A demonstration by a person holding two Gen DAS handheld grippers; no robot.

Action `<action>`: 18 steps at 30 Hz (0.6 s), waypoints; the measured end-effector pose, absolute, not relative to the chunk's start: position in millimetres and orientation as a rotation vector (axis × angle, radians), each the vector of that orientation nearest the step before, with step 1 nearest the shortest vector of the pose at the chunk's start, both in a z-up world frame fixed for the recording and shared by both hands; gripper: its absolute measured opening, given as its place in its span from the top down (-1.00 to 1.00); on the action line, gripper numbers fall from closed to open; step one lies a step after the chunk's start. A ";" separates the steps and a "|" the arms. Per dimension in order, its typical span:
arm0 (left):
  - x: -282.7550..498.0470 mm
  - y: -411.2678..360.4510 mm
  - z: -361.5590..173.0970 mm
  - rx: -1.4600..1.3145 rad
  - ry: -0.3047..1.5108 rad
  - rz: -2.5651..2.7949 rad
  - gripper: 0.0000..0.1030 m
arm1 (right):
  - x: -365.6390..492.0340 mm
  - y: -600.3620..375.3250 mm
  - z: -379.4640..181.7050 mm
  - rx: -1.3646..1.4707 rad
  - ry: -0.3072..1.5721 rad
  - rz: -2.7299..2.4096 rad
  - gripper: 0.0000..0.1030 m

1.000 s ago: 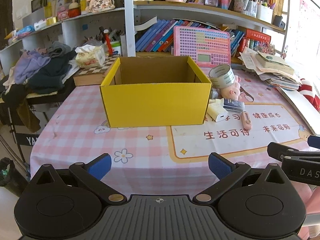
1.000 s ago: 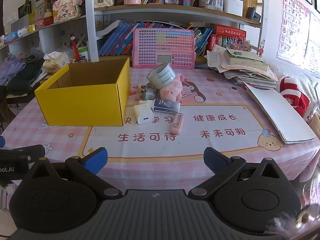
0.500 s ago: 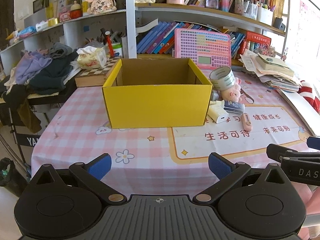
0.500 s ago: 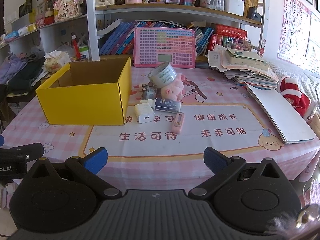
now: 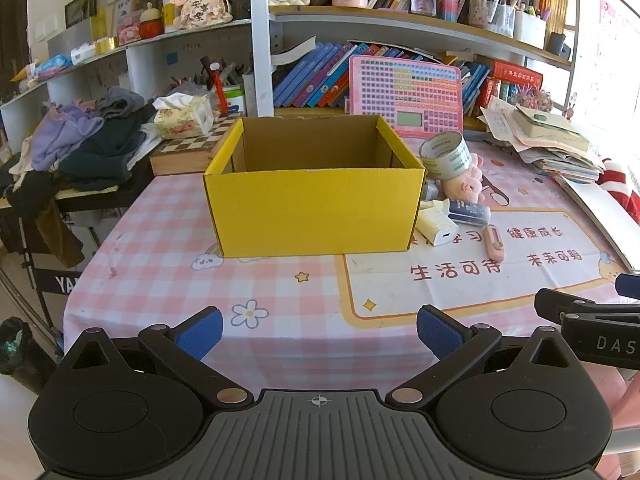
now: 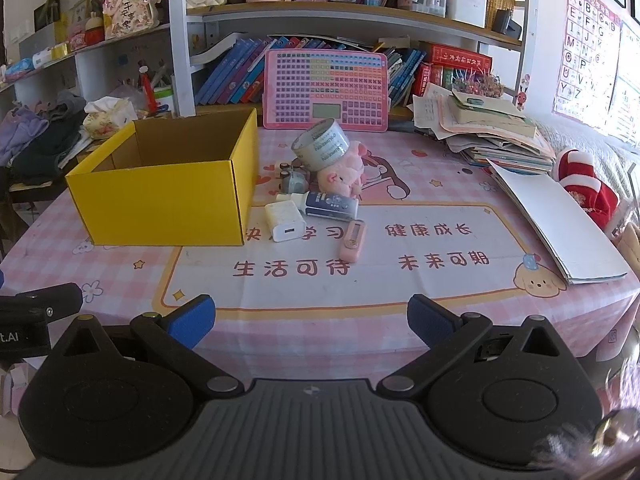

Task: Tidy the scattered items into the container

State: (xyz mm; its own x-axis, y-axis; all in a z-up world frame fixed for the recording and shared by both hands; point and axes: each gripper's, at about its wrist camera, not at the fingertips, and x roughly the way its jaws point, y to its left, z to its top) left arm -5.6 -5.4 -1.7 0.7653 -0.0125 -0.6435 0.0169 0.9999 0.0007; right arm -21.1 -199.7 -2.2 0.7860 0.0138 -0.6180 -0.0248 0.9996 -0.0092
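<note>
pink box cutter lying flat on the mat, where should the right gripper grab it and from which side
Grip the pink box cutter across its narrow width at mid-length, coming down from above with the right gripper. It lies flat with clear mat along both long sides, apart from the white charger, so the open jaws can likely straddle it.

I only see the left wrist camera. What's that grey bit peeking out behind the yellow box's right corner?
Observer: The right wrist view shows it whole. It is a small grey object with dark round tops, standing apart from the yellow box and left of the pink pig plush. It's too small to tell what it is.
Operator: What's on the wall far to the right?
Observer: An alphabet poster hangs there.
Operator: Is my right gripper holding anything?
Observer: No. The right gripper is open, with nothing between its fingers.
</note>
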 end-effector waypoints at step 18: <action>-6.3 -5.5 -1.9 0.027 0.697 -0.015 -1.00 | -23.2 -197.1 1.2 -0.013 0.649 0.052 -1.00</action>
State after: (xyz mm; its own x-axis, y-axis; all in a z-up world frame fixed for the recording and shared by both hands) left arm -6.3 -5.5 -1.9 0.7666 -0.0045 -0.6421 0.0226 0.9995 0.0200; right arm -23.2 -197.1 1.2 0.7956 0.0443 -0.6043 -0.0525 0.9986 0.0041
